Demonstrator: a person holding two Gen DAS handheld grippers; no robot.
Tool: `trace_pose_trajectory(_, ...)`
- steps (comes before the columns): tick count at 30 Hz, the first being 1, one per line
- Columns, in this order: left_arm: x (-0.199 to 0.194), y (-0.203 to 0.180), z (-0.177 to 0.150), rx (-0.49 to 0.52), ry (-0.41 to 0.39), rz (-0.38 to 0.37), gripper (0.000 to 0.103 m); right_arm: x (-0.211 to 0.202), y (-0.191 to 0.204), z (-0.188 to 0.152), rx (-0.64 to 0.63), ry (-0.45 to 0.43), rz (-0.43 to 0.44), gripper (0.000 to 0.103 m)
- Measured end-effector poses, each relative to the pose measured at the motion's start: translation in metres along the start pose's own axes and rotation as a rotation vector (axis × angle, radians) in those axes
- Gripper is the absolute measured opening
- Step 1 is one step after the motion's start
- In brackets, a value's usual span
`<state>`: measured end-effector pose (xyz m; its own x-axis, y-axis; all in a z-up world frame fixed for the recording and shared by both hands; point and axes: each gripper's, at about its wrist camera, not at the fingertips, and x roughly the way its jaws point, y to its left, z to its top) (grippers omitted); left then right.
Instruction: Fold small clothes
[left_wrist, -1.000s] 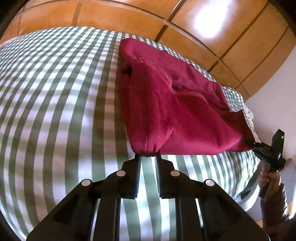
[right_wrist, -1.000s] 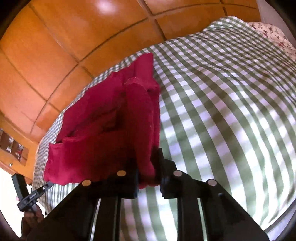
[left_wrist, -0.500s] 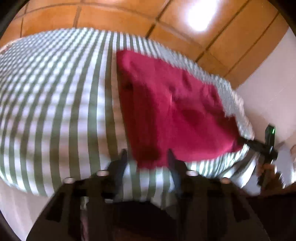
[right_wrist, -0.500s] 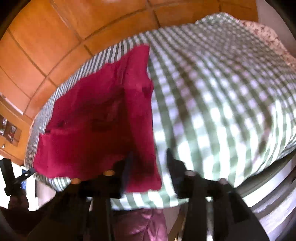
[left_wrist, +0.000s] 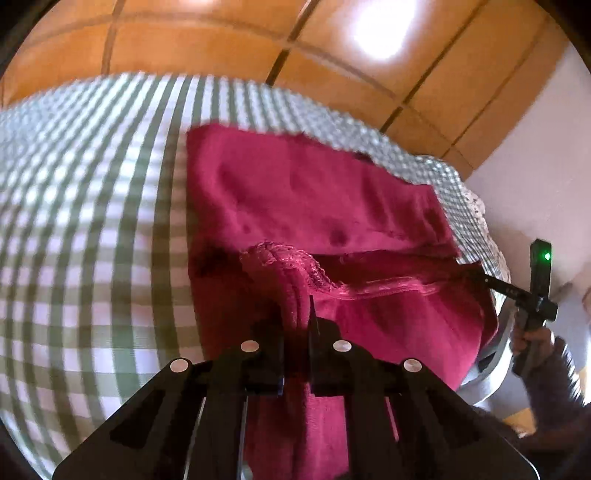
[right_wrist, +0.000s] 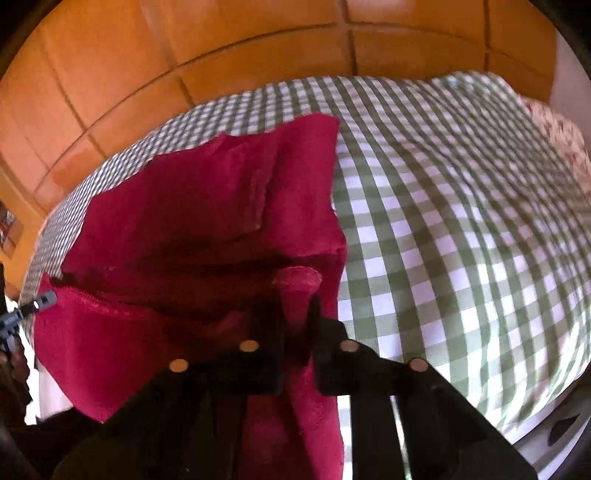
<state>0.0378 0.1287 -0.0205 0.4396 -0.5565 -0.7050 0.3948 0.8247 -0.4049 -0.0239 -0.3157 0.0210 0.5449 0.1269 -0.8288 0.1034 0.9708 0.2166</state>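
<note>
A dark red fleece garment (left_wrist: 314, 206) lies on a green-and-white checked bed cover (left_wrist: 92, 221); it also shows in the right wrist view (right_wrist: 207, 206). My left gripper (left_wrist: 295, 317) is shut on the garment's near left corner, lifted off the bed with cloth hanging below the fingers. My right gripper (right_wrist: 297, 306) is shut on the near right corner, likewise lifted. The near edge (left_wrist: 388, 286) is stretched between the two grippers. The right gripper is seen from the left wrist view (left_wrist: 480, 277), and the left gripper from the right wrist view (right_wrist: 44, 299).
A wooden panelled wall (left_wrist: 221, 44) rises behind the bed, also in the right wrist view (right_wrist: 147, 55). A floral pillow or sheet (right_wrist: 554, 125) lies at the far right. A white wall (left_wrist: 535, 147) stands right of the bed. The bed's near edge (right_wrist: 535, 417) is close below.
Both grippers let go of the corners, pulled back toward the near edge, then closed again on the garment's near hem and lifted it, so a fold now hangs from them.
</note>
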Motion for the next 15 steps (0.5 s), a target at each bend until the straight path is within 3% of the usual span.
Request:
trace_pose_trajectory(7,-0.049,-0.009,-0.003,0.018,-0.126,-0.003,0.007,-0.046,-0.001,0.012,0.069,-0.113,0.076,0.007)
trace_pose_trajectory(9,-0.052,-0.009,0.009,0.026,-0.153,0.004,0.007,-0.047,-0.003,0.03,0.1,-0.142,0.111,0.007)
trace_pose_trajectory(15,-0.033,-0.003,0.068,0.037,-0.219,0.059,0.007,-0.01,-0.004,0.101,0.143,-0.175,0.106,0.007)
